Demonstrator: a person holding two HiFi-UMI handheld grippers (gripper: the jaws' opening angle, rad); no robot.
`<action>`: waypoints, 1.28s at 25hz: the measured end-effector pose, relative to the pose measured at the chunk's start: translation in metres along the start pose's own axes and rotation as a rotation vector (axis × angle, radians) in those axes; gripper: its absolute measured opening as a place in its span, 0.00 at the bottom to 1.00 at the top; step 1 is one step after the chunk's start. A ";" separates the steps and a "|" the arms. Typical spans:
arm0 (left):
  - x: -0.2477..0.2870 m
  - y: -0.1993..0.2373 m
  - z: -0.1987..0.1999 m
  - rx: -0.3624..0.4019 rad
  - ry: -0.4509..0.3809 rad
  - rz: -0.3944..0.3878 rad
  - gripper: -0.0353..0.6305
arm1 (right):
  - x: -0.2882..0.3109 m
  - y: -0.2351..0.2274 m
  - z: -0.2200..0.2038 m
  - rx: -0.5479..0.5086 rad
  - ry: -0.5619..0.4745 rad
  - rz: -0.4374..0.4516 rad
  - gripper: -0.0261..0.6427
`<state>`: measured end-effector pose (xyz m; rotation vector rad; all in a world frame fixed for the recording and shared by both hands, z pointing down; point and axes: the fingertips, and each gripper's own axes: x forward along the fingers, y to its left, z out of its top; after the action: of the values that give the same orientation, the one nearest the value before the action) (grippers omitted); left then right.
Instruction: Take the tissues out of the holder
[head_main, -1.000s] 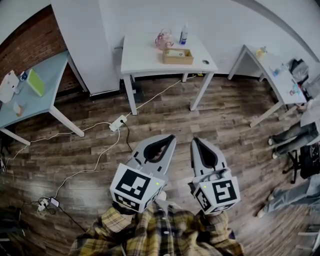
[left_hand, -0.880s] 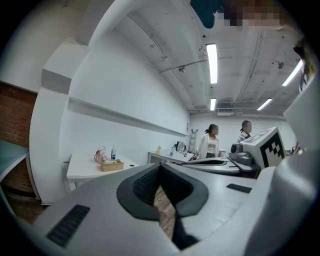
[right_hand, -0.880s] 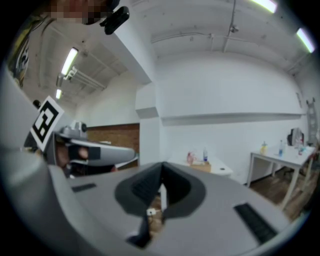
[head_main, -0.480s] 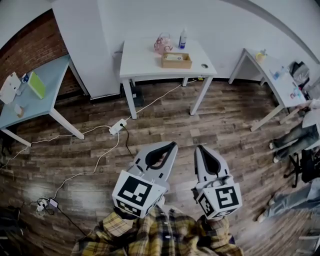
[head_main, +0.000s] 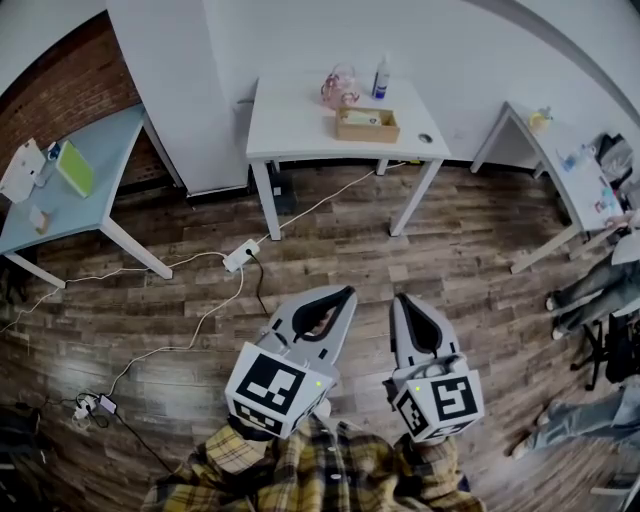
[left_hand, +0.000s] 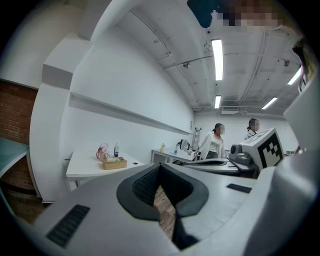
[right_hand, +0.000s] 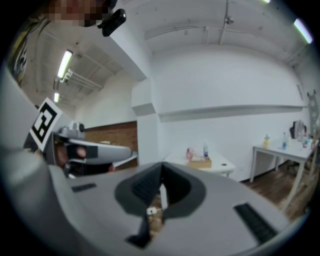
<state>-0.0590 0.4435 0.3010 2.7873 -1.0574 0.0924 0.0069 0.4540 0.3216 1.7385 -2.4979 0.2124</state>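
No words or numbers can be read anywhere; the left marker cube (head_main: 270, 385) and right marker cube (head_main: 445, 398), toward six o'clock, carry only black-and-white square patterns.

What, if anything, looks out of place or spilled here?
Nothing is spilled or toppled: the wooden holder sits flat on the white table. Only loose cables and a power strip trail across the floor.

The holder (head_main: 367, 124) is a low wooden box of rectangular shape, open at the top. It stands flat on the white bench (head_main: 300, 120) at the far side of the room, on the right part of the top. Inside it lie the tissues (head_main: 366, 118), a pale flat layer, too small to see clearly.
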 end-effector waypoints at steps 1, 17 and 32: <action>0.006 0.007 0.000 0.003 0.004 0.000 0.08 | 0.009 -0.002 0.000 0.002 0.003 0.003 0.06; 0.120 0.148 0.020 0.002 0.048 -0.046 0.08 | 0.182 -0.054 0.029 0.006 0.030 -0.022 0.06; 0.175 0.211 0.021 -0.043 0.065 -0.063 0.08 | 0.260 -0.076 0.022 0.024 0.105 -0.013 0.06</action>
<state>-0.0674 0.1699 0.3268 2.7564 -0.9448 0.1502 -0.0119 0.1839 0.3441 1.7047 -2.4198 0.3253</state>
